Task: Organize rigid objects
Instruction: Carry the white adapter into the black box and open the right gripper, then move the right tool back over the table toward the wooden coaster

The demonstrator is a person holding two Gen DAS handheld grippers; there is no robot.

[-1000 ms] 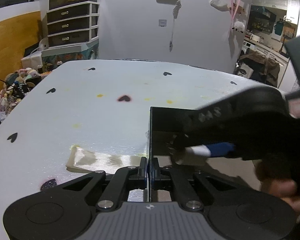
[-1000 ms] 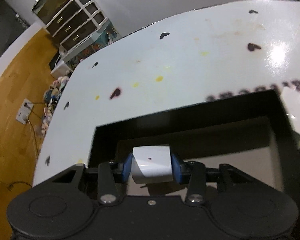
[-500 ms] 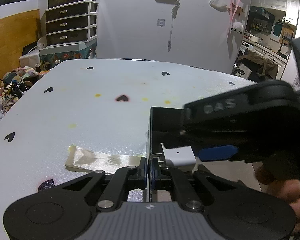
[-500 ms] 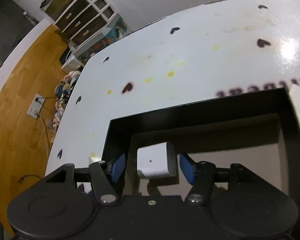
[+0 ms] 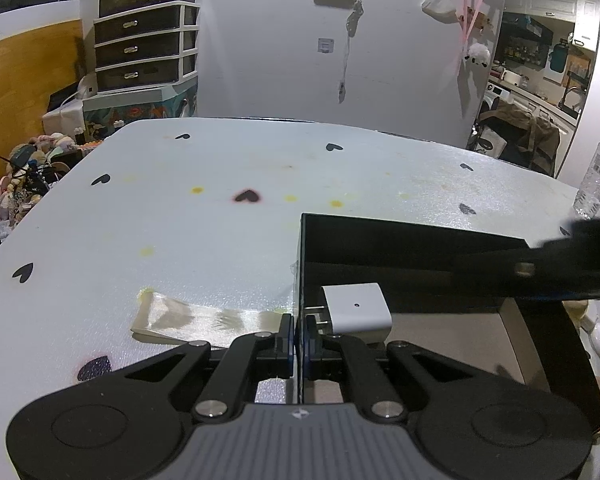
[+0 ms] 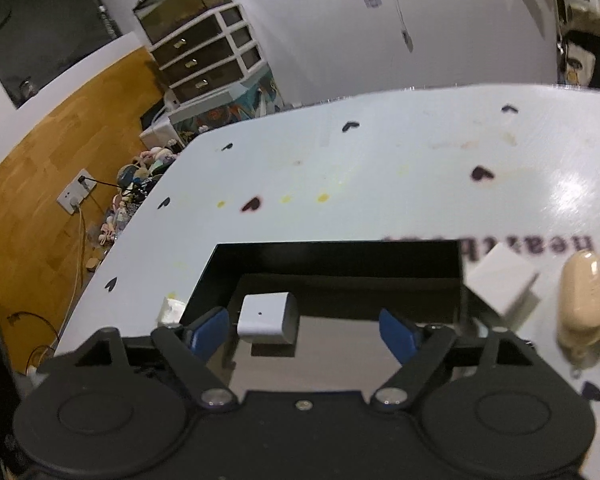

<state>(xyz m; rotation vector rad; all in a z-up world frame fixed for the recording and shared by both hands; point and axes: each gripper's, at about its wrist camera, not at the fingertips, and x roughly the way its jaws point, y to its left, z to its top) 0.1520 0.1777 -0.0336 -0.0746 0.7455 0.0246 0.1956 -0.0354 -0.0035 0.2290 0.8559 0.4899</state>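
Left wrist view, charger inside black box

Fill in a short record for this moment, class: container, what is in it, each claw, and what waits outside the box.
container: black box on the white table
contents: white charger on the box floor, near its left wall
left claw: shut on the box's left wall
right claw: open, empty, charger lying free of both pads
outside the box: white block and beige case to its right
also on the table: clear tape strip
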